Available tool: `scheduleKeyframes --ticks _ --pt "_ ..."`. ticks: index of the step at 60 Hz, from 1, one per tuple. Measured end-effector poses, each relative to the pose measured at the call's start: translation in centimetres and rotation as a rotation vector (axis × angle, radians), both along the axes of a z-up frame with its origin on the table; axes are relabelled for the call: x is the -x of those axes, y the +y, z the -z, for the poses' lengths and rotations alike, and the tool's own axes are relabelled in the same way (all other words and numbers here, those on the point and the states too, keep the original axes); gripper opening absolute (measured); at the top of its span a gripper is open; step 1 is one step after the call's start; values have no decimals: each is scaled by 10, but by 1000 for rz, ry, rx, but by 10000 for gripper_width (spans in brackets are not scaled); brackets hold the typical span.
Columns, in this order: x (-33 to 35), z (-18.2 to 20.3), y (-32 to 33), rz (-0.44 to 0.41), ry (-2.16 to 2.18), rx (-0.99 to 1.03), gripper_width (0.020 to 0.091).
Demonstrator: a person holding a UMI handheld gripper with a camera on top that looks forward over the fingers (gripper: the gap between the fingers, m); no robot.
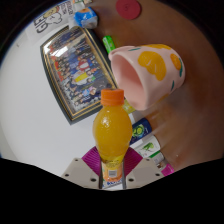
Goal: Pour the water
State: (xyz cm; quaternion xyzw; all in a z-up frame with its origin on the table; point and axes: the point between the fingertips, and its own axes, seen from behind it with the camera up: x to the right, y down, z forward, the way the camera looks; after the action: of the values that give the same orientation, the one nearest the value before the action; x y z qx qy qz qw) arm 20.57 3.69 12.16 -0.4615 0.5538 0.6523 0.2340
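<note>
A small bottle [112, 128] of orange liquid with an orange cap stands upright between my fingers, and my gripper [112, 166] is shut on its lower body at the label. The magenta pads [92, 158] press against both sides of it. Just beyond the bottle, a little to the right, a pink cup [148, 72] with yellow-orange blotches lies tipped, its white inside facing the bottle's cap. The bottle's cap is level with the cup's near rim.
A framed picture tray [72, 62] lies on the white round table [30, 110] to the left of the cup. Small packets [146, 140] sit to the right of the bottle. A green item [109, 43], a blue-white packet [84, 17] and a red disc [128, 8] lie farther back.
</note>
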Motion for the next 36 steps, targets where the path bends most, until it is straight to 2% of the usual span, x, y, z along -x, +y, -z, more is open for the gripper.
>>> scheduleKeyframes --ticks 12,22,28,36 --pt "3 3 -3 -60 -138 -7 255" --pt "-21 -25 -1 -100 -535 -112 255" --pt "-52 -53 2 -88 -843 -203 255" --pt "-114 -91 3 -12 -1244 -304 256"
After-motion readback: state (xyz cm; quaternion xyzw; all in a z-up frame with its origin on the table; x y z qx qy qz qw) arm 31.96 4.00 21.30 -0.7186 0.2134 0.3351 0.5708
